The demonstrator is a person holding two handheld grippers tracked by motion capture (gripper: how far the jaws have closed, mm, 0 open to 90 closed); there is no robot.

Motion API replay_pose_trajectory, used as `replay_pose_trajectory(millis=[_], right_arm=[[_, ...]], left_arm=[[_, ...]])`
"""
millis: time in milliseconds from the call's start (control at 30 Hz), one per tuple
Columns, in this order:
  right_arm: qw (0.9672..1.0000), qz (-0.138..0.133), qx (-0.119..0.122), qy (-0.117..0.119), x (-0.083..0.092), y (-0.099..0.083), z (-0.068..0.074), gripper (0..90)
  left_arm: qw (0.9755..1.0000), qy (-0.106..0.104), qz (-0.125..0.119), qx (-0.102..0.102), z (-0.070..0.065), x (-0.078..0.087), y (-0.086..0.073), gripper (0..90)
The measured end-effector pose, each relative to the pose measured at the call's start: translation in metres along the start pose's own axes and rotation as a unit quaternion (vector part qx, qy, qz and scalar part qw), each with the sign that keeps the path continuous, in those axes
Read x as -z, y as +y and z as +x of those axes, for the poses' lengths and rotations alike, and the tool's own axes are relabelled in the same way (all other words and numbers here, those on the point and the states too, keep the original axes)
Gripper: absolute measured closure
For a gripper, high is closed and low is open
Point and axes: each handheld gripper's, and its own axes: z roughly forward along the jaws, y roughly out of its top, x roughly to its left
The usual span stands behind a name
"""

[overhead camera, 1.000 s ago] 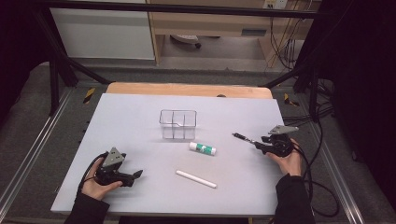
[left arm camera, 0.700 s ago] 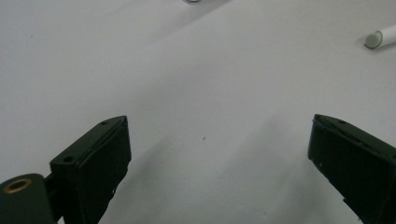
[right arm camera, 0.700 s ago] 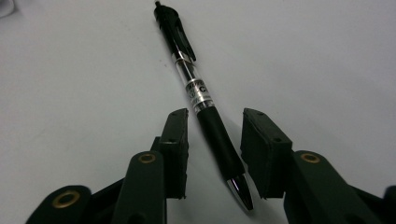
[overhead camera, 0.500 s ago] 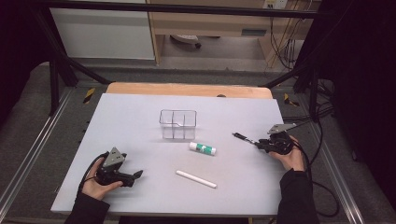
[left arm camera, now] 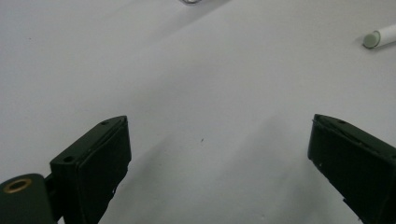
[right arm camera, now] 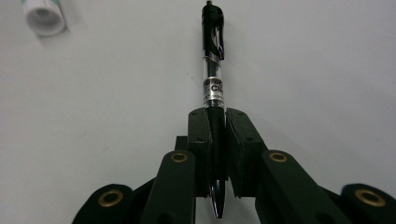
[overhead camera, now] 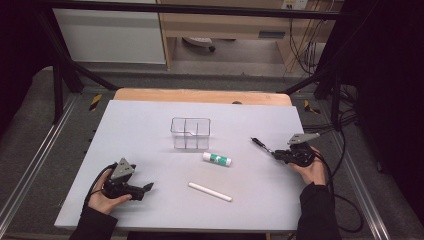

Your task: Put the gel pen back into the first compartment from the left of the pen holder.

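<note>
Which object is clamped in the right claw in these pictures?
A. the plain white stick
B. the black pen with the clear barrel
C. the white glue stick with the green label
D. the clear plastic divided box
B: in the right gripper view the right claw has its jaws closed on the black pen with the clear barrel, which juts out ahead of them.

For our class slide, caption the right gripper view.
Right tongs shut on a black pen above the white table.
</note>
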Motion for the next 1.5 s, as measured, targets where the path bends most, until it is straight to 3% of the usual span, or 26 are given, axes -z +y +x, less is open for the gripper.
replay_pose_trajectory(millis=[100,367,700,933,1200,1400,1500], right_arm=[[0.9998,-0.015,-0.011,0.006,0.008,0.001,0.003,80.8],[0.9983,-0.037,0.04,0.021,0.024,0.019,0.035,80.8],[0.9943,-0.016,0.085,0.063,0.022,0.035,0.076,80.8],[0.991,-0.014,0.102,0.085,0.025,0.048,0.1,80.7],[0.989,0.001,0.11,0.098,0.017,0.058,0.12,80.7],[0.9865,0.015,0.12,0.111,0.009,0.065,0.133,80.7],[0.9851,0.018,0.126,0.115,0.006,0.069,0.14,80.7]], left_arm=[[1.0,-0.001,-0.001,-0.003,-0.001,0.0,0.001,5.8],[0.9996,-0.012,-0.002,-0.025,-0.006,0.002,0.007,4.1],[0.9982,-0.015,0.004,-0.057,-0.015,0.002,0.015,3.4],[0.9949,-0.017,0.012,-0.099,-0.024,0.0,0.027,3.5],[0.9874,-0.023,0.011,-0.156,-0.038,-0.006,0.047,4.4],[0.9763,-0.024,0.014,-0.215,-0.051,-0.015,0.064,5.4],[0.9686,-0.026,0.015,-0.247,-0.059,-0.021,0.071,5.8]])
